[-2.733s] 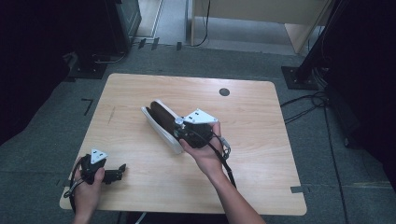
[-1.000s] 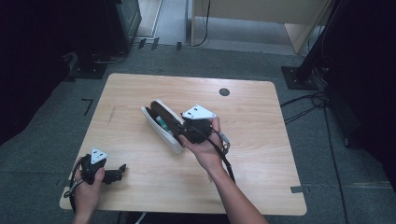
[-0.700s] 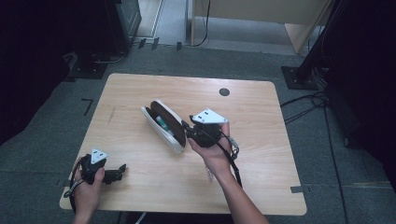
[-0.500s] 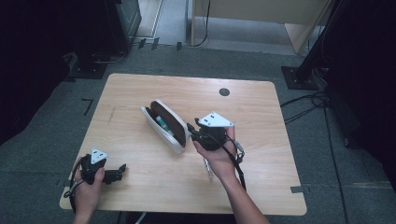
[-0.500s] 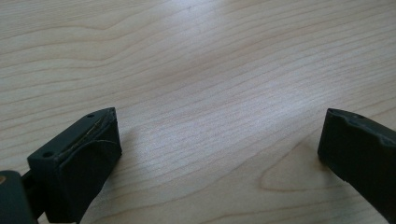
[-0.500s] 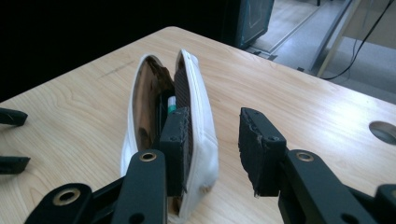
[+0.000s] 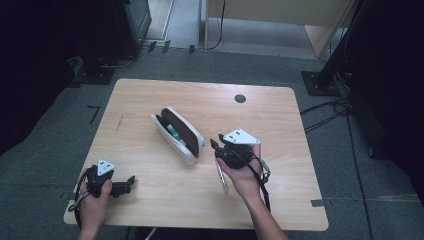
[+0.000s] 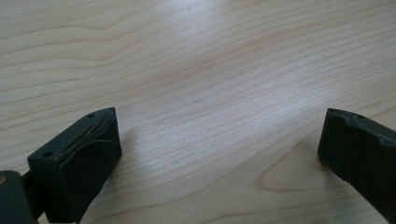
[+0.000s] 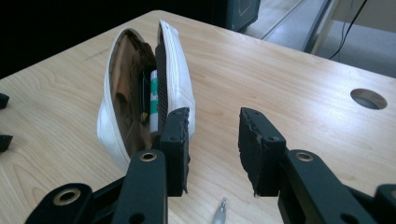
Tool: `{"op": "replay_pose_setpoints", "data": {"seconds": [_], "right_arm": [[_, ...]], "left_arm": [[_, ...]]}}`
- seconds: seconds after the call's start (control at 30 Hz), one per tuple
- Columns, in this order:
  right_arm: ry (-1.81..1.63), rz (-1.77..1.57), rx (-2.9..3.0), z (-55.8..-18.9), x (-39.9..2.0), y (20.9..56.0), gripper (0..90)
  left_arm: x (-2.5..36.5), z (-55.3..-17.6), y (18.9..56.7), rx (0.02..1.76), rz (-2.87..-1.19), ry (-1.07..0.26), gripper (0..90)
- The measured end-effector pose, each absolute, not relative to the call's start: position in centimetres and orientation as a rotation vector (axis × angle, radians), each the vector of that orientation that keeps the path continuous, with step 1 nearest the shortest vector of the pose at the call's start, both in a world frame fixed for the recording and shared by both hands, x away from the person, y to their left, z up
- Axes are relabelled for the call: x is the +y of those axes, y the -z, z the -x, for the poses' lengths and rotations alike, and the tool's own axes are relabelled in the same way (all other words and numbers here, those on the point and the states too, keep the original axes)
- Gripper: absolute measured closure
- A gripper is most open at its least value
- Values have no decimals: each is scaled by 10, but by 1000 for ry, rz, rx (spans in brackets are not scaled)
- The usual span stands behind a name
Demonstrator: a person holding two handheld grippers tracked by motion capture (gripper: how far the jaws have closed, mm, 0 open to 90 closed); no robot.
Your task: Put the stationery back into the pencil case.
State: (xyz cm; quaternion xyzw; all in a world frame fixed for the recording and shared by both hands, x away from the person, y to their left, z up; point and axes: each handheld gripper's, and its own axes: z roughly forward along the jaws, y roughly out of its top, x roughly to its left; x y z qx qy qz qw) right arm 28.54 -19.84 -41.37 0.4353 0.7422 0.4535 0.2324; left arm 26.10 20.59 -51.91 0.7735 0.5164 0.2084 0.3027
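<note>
While the white pouch (image 7: 178, 135) lies unzipped at mid-table with a green-capped tube (image 9: 152, 100) inside, a pen (image 7: 221, 175) rests on the wood just beside the right gripper (image 7: 216, 145), whose jaws stand apart, empty. Left gripper (image 7: 131, 178), spread wide and empty, sits near the table (image 7: 150, 100) corner.

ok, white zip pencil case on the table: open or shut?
Open. The white pencil case gapes along its top, showing the brown lining and a green-and-white item inside. The same shows in the high view.
</note>
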Motion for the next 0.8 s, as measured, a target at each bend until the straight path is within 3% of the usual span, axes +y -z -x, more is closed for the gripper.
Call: {"op": "replay_pose_setpoints", "data": {"seconds": [0.8], "right_arm": [[-1200,-1301,2071,-277,-211,458,657]], "left_arm": [[206,-261,519,1367,-2052,-553,0]]}}
